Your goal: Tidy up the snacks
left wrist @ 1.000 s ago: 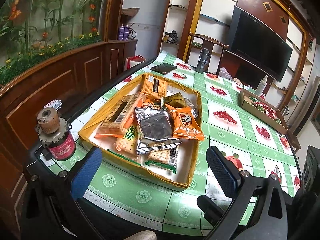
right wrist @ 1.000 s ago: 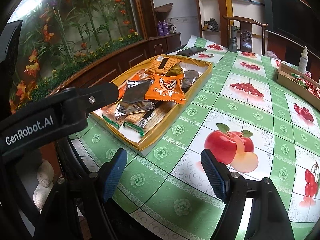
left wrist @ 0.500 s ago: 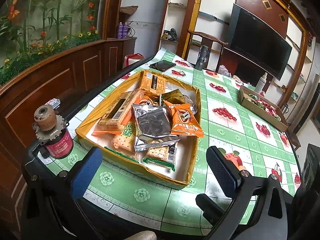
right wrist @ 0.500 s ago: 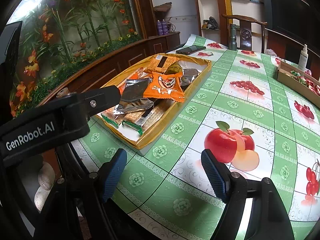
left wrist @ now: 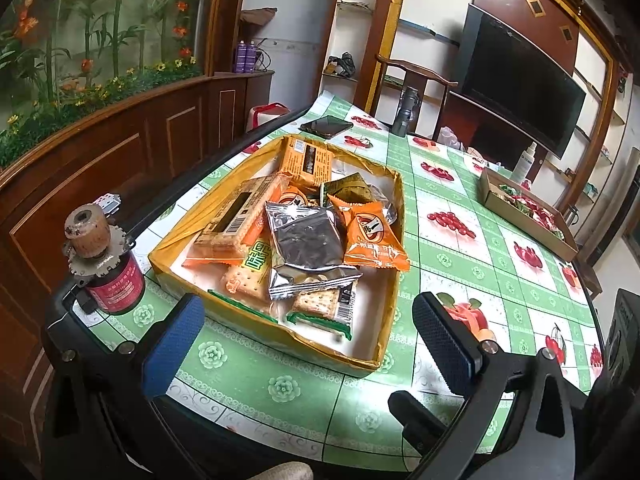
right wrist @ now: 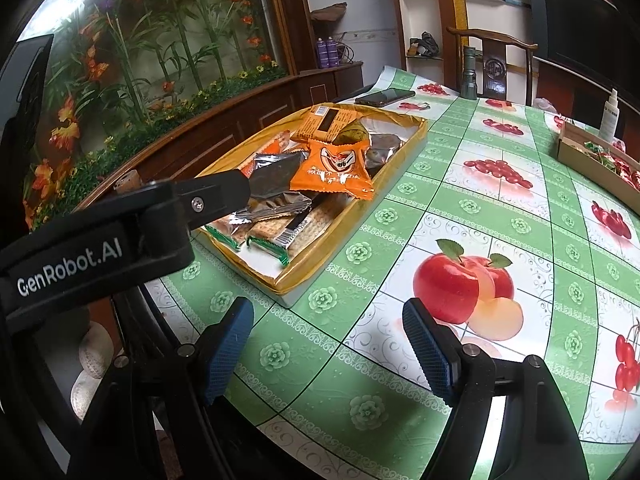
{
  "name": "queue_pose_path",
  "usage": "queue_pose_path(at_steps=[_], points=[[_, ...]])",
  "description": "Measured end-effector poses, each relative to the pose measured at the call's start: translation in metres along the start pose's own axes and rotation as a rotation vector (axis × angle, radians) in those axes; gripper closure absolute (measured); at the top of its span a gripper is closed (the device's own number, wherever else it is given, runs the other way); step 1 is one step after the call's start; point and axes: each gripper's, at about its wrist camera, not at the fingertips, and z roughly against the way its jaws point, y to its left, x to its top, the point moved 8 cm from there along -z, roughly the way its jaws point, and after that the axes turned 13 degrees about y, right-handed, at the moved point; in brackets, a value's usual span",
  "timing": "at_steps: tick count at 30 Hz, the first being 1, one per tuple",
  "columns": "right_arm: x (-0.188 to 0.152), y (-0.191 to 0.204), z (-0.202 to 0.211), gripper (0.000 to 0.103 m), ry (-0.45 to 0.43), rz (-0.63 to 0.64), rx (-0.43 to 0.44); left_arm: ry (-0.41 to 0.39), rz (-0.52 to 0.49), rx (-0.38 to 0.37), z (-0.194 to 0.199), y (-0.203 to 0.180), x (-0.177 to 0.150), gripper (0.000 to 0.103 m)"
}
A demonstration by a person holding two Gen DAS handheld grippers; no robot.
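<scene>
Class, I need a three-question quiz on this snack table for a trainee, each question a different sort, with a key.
1. True or false: the left gripper holds a snack.
2. Which lies on top of the pile in the yellow tray? A) silver packet B) phone C) spray bottle
3. Fill in: the right gripper hovers over the tablecloth, just left of a printed ____.

Key
1. False: its jaws stand open and empty, short of the tray.
2. A
3. apple
</scene>
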Motion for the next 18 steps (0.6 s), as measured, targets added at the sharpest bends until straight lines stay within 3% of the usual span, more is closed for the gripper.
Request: queue_pose_path(at_steps=[18], points=[[-0.0013, 0.001, -0.0004, 0.024, 0.001, -0.001, 0.003, -0.009, 0.016, -0.005, 0.0021, 0.0022, 0.0003, 0.0]])
